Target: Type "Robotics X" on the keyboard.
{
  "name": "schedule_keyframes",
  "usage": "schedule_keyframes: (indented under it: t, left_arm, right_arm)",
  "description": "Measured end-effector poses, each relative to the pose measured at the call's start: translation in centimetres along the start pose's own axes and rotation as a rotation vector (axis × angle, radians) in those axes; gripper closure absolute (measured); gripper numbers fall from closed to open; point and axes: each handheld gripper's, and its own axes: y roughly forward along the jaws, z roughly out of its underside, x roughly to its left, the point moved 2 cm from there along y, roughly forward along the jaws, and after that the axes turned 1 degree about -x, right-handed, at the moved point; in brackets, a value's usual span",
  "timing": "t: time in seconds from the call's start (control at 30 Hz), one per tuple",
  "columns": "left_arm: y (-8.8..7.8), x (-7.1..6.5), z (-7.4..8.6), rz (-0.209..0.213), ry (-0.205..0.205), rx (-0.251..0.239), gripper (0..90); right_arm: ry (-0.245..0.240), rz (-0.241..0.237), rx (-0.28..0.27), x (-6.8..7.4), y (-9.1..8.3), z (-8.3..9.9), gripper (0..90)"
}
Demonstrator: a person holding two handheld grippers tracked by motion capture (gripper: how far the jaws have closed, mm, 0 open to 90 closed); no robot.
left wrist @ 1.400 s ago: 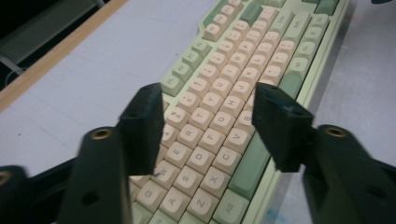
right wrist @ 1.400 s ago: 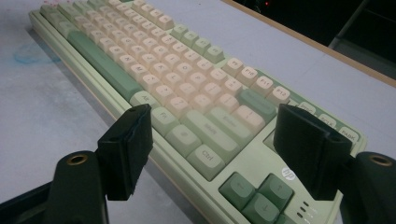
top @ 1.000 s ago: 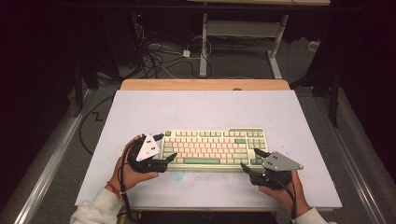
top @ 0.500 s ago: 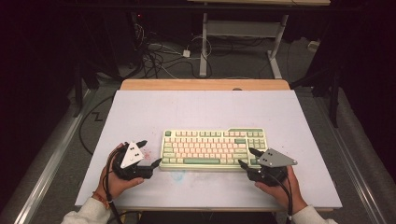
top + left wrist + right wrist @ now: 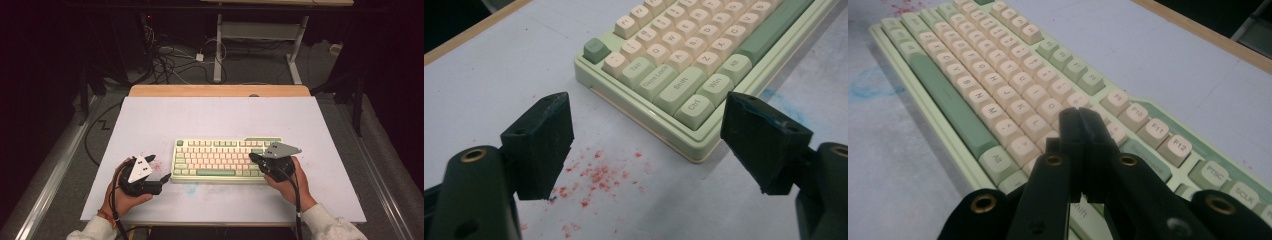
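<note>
A pale green keyboard (image 5: pixel 220 160) with cream keys lies flat on the white table top (image 5: pixel 220 120). My left gripper (image 5: pixel 164 180) rests near the keyboard's front left corner (image 5: pixel 694 150), open, with bare table between its pads. My right gripper (image 5: pixel 254 159) hovers over the keyboard's right end. Its jaws have just been closing and now stand pressed together with nothing between them, tips (image 5: pixel 1079 117) above the cream keys (image 5: pixel 1013 95).
Red specks (image 5: pixel 596 175) mark the table by the left gripper, and a faint blue smear (image 5: pixel 190 187) lies in front of the keyboard. The table's wooden far edge (image 5: pixel 220 91) borders a dark floor with cables (image 5: pixel 170 60) and a desk frame (image 5: pixel 260 35).
My right gripper has moved up and leftward onto the keyboard's right end and its jaws have shut. My left gripper has drawn back toward the near left, away from the keyboard.
</note>
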Motion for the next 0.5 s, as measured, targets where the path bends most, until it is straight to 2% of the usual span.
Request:
schedule_keyframes:
  t: [0.1,0.27,0.5]
  left_arm:
    - [0.1,0.0,0.1,0.009,-0.015,0.012,20.3]
    - [0.3,-0.1,0.2,0.014,-0.007,0.027,20.4]
    - [0.3,-0.1,0.2,0.007,0.007,0.028,20.5]
  right_arm:
    - [-0.008,-0.005,0.022,-0.2,1.0,-0.8,90.0]
    - [-0.004,-0.03,0.055,0.0,3.1,-1.9,90.0]
    - [-0.027,-0.05,0.1,0.8,5.3,-2.5,90.0]
